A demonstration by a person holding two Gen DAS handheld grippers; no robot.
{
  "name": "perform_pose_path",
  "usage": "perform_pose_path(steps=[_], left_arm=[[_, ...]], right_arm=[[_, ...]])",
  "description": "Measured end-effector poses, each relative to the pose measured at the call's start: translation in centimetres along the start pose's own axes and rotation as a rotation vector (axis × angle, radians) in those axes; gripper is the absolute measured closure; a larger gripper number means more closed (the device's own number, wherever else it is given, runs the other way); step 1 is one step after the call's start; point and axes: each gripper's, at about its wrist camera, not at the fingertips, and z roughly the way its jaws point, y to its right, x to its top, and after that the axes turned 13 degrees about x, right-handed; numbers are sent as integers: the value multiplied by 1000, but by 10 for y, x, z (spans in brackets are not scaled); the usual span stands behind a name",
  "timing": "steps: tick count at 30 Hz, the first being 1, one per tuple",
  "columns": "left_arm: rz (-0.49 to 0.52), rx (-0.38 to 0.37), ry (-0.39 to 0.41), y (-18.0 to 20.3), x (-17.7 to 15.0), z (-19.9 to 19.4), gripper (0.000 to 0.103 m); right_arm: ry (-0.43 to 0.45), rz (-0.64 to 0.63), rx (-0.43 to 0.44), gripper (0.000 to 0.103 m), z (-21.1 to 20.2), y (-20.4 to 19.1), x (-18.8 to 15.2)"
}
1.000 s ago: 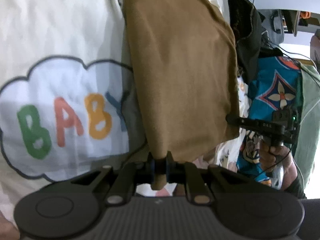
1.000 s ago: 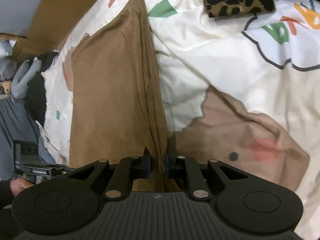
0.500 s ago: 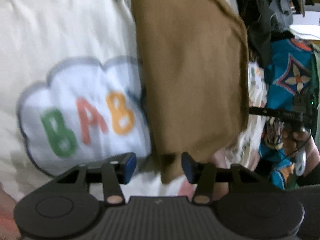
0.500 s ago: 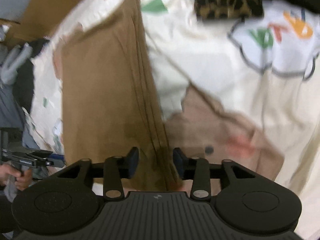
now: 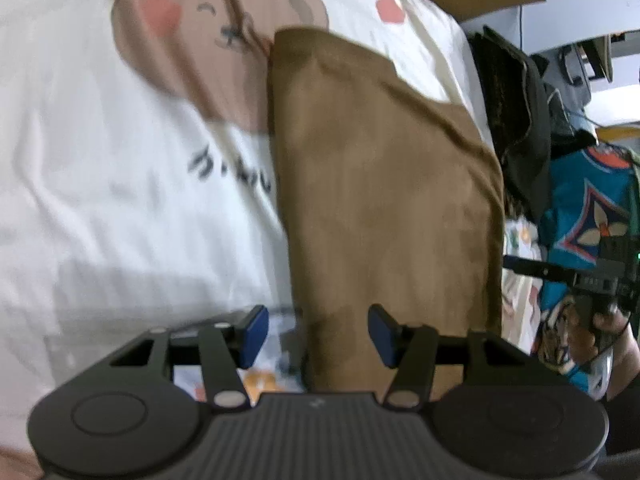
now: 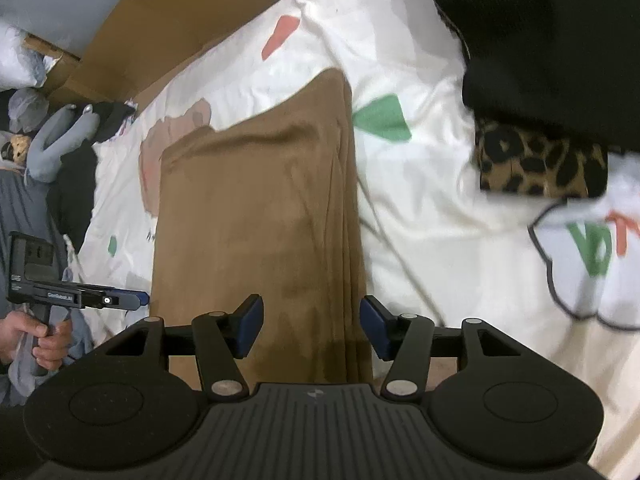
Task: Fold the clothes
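Lying flat on a white bedsheet with cartoon prints, the folded brown cloth forms a long rectangle. Left gripper hangs over the cloth's near end, jaws have just been opening, now fairly wide; blue pads clear of the fabric, cloth edge below the gap, nothing gripped. Right gripper same deal at the other near corner: jaws just opened, fairly wide, the cloth's layered right edge under the gap, pads not touching. In the right wrist view the brown cloth sits mid-bed, a leopard-print garment well to its right under a black garment. Left gripper also shows at left edge of that view, held by a hand. Dark clothes pile and teal patterned garment beside the bed in the left view. Both views slightly blurred.
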Motion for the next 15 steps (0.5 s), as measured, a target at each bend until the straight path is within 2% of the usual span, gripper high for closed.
perform_pose_path(steps=[5, 15], left_arm=[[2, 18, 38, 5, 19, 1, 39], [-20, 34, 102, 13, 57, 15, 39]], right_arm=[[18, -20, -15, 42, 11, -2, 12], [74, -50, -43, 42, 28, -6, 34]])
